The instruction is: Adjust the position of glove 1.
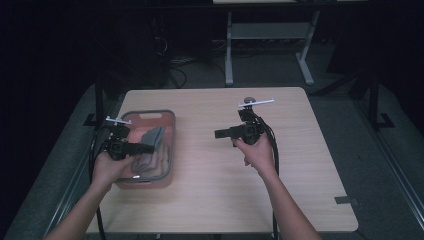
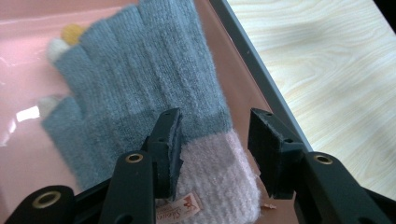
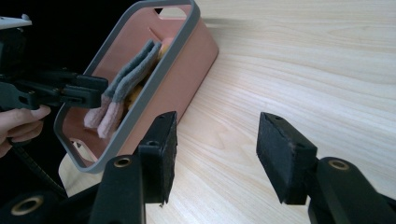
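A pink basket (image 1: 173,141) with a grey rim stands on the left of the wooden table. Inside it, grey knit gloves (image 1: 152,140) with pale pink cuffs stand on edge against its right wall. My left gripper (image 1: 146,148) reaches into the basket, open. In the left gripper view its jaws (image 2: 215,140) hang just over one glove (image 2: 140,79) at the cuff, beside the basket rim (image 2: 259,74). My right gripper (image 1: 219,133) hovers open over bare wood at the table's middle, pointing left. Its jaws (image 3: 215,144) face the basket (image 3: 187,60), the gloves (image 3: 126,79) and the left gripper (image 3: 91,91).
The table (image 1: 225,190) is light wood with rounded corners. A strip of grey tape (image 1: 346,200) lies near its front right corner. Behind the table stand the white legs of a desk (image 1: 229,55) on a dark floor with cables.
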`<control>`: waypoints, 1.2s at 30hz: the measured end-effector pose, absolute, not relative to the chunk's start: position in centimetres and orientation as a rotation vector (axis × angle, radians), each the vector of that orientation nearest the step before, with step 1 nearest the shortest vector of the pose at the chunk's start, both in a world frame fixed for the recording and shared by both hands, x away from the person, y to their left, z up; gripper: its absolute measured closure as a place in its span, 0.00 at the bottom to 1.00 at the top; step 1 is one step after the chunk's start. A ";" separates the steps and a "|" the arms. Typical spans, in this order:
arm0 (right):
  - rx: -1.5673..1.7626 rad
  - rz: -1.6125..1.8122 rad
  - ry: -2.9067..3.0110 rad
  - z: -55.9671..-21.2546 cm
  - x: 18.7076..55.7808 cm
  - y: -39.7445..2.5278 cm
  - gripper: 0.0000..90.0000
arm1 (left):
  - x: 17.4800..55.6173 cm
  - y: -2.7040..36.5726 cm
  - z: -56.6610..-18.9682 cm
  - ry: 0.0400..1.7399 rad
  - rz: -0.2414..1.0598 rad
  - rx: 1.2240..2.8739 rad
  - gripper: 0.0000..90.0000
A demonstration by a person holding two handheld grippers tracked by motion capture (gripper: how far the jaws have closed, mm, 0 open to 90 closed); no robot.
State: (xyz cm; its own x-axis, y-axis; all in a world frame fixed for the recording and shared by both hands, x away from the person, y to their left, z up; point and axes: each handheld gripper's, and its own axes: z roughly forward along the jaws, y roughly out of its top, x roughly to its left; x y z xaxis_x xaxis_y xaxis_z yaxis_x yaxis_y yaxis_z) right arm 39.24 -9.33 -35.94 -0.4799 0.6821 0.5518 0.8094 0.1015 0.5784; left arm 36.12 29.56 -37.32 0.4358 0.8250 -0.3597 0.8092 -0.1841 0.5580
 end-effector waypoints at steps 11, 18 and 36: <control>-1.555 -1.343 -2.186 -36.3 38.8 -11.4 0.53 | 36.6 27.5 -38.1 1.357 0.017 2.037 0.61; -1.572 -1.347 -2.175 -36.7 38.7 -12.7 0.52 | 36.8 27.2 -37.7 1.326 0.029 2.034 0.61; -1.612 -1.335 -2.160 -37.4 38.1 -14.6 0.50 | 36.2 26.0 -35.5 1.228 0.034 2.002 0.58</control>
State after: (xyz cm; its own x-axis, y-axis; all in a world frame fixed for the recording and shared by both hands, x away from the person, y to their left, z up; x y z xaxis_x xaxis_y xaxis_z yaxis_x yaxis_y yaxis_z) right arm 38.09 -14.64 -37.39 -0.4191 0.7072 0.5694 0.8256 0.0359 0.5631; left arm 36.24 25.96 -35.47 0.5341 0.7689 -0.3514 0.7482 -0.2364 0.6200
